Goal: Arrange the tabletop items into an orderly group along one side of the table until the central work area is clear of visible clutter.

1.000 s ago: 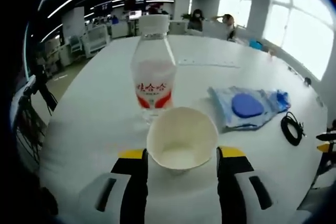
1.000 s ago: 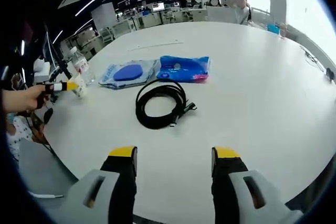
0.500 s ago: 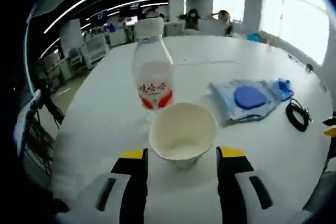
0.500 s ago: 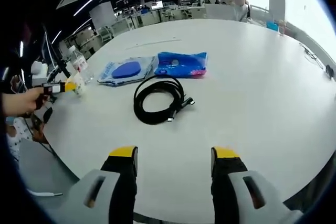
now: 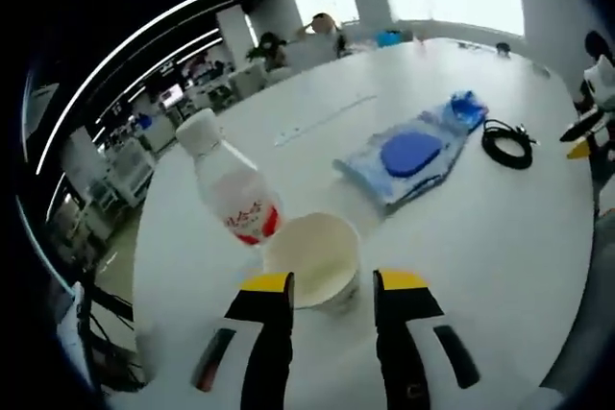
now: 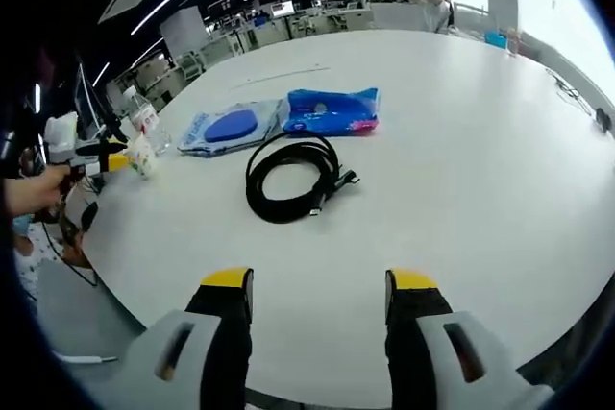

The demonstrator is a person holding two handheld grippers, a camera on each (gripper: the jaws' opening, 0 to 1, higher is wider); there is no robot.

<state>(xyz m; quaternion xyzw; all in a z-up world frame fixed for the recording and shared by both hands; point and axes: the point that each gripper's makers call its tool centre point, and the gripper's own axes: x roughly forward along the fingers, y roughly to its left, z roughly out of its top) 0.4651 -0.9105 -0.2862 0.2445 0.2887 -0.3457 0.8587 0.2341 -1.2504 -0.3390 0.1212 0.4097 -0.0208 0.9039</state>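
A white paper cup (image 5: 312, 258) stands on the white table (image 5: 480, 228) right beside a clear bottle with a red label (image 5: 237, 201). My left gripper (image 5: 333, 282) is just short of the cup, its jaws apart and gripping nothing. Beyond lie a light-blue pouch with a blue disc (image 5: 408, 156), a blue packet (image 5: 466, 108) and a coiled black cable (image 5: 506, 141). In the right gripper view, the right gripper (image 6: 319, 280) hangs open over the table's near edge, well short of the cable (image 6: 293, 178). The pouch (image 6: 231, 129), packet (image 6: 332, 112), bottle (image 6: 149, 122), cup (image 6: 144, 156) and left gripper (image 6: 96, 153) lie farther off.
A thin strip (image 5: 322, 120) lies far out on the table. People (image 5: 327, 31) sit at its far side. A person's hand (image 6: 34, 189) holds the left gripper at the table's left edge. The right gripper (image 5: 584, 132) shows at the right.
My left gripper has drawn back, risen and rolled, and its jaws have narrowed; the cup stays by the bottle. The right gripper has barely moved.
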